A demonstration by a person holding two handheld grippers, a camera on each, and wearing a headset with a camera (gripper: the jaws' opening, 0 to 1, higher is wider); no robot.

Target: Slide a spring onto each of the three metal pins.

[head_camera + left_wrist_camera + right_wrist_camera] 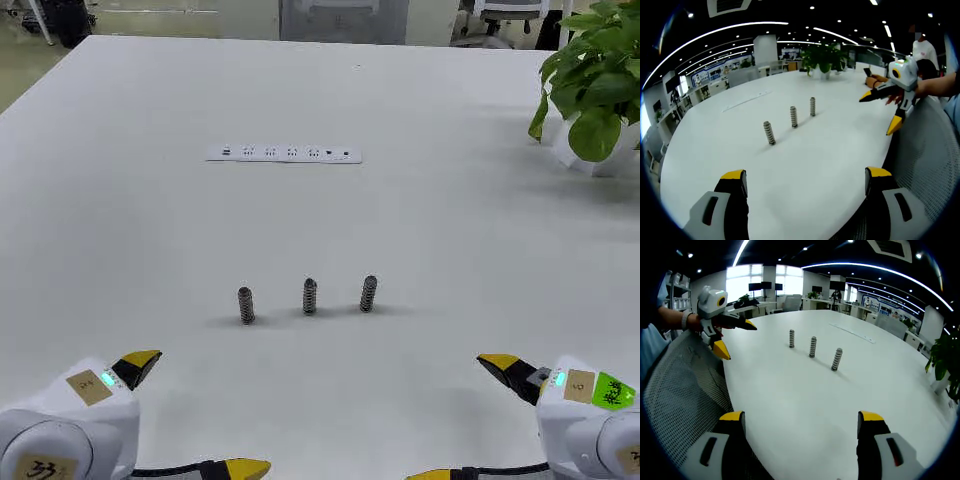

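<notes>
Three dark coil springs stand upright in a row on the white table (420, 220): left spring (246, 305), middle spring (310, 296), right spring (368, 293). Whether a pin runs inside each coil cannot be made out. The same row appears in the left gripper view (793, 116) and the right gripper view (812, 347). My left gripper (195, 415) is at the near left edge, open and holding nothing. Opposite it at the near right, my right gripper (465, 420) is open too. Both are well short of the springs.
A white power strip (284, 154) lies flat beyond the springs. A potted plant (595, 80) stands at the far right corner. A grey mesh chair (685, 390) sits at the near table edge.
</notes>
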